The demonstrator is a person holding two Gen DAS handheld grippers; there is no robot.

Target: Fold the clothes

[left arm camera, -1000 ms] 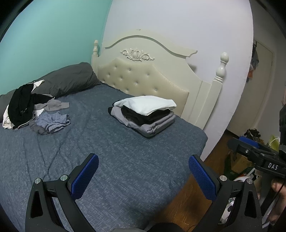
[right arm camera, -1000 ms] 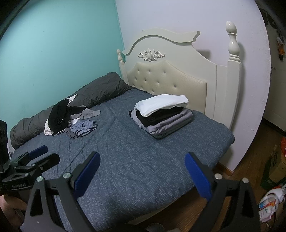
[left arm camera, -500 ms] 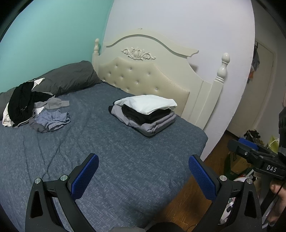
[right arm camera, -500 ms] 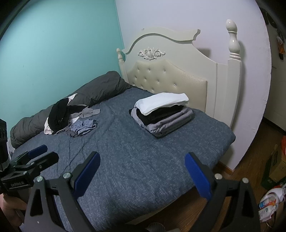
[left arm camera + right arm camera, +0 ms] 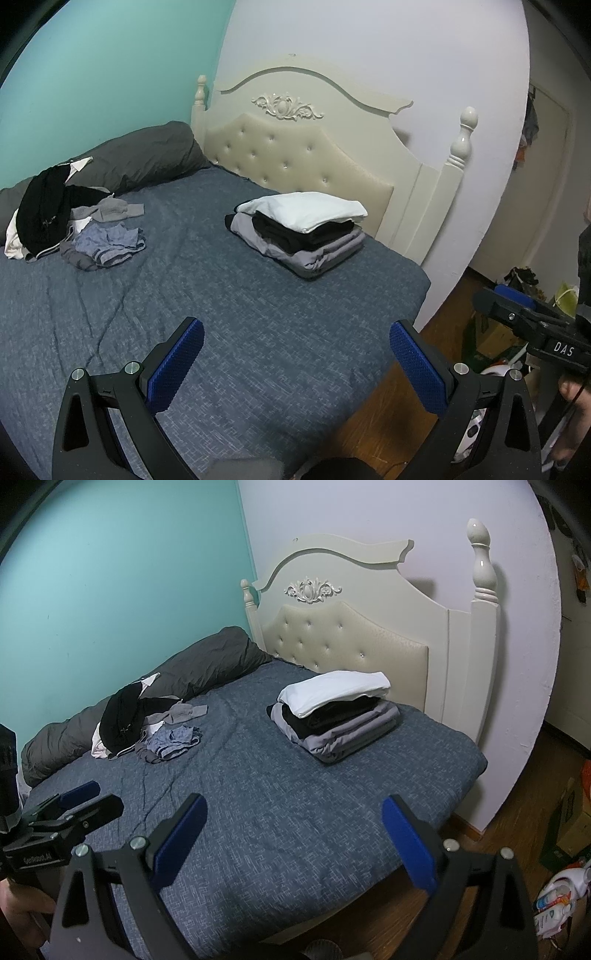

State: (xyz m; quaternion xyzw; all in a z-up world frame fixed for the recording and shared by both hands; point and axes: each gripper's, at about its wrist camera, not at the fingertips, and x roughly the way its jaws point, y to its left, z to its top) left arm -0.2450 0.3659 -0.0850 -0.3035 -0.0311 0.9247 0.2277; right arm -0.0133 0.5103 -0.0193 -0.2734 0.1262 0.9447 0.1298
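I'm looking at a small bedroom: teal wall [image 5: 92, 66] on the left, pale lilac wall [image 5: 369, 44] behind a cream tufted headboard [image 5: 295, 155]. Bed [image 5: 258, 314] has a blue-grey cover and a dark grey rolled duvet [image 5: 147, 155]. Wood floor [image 5: 524, 786], pretty dim light.

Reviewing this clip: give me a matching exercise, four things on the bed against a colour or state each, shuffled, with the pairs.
Things:
1. top item of the folded stack
2. bottom item of the folded stack
3. garment highest on the unfolded pile
4. left claw

States:
a. black, crumpled
b. open, holding nothing
c. white, folded
d. grey, folded

Pairs: 1-c, 2-d, 3-a, 4-b
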